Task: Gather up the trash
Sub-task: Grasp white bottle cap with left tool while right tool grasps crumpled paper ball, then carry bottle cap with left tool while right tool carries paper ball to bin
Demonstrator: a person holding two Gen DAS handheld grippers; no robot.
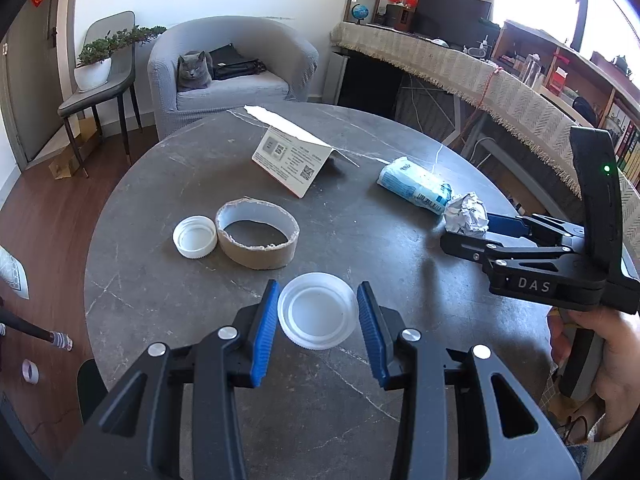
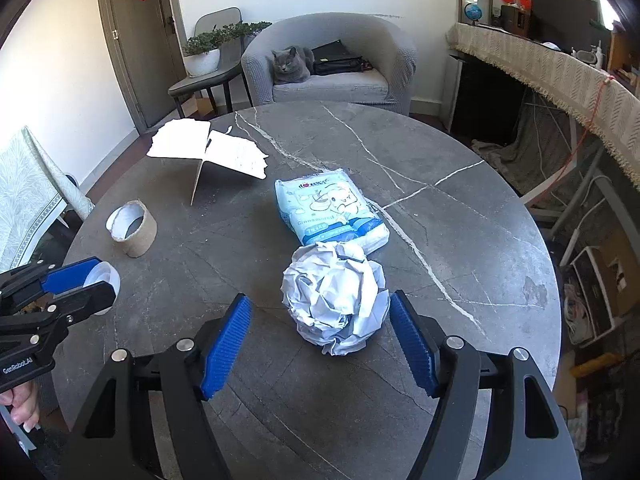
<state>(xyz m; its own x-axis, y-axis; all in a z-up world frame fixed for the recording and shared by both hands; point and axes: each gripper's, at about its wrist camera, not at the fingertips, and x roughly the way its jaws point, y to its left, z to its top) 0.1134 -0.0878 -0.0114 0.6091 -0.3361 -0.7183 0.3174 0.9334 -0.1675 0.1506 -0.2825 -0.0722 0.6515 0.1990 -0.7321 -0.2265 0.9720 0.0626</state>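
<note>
On the round grey marble table lie several pieces of trash. My left gripper is open, its blue pads on either side of a white plastic lid that lies on the table. My right gripper is open around a crumpled white paper ball; the ball touches or nearly touches the right pad and stands clear of the left one. The ball and right gripper also show in the left wrist view. A cardboard tape ring, a second white lid and a blue tissue pack lie farther off.
A folded torn card stands mid-table. A grey armchair with a cat is behind the table, a chair with a potted plant to its left, and a cloth-covered desk to the right.
</note>
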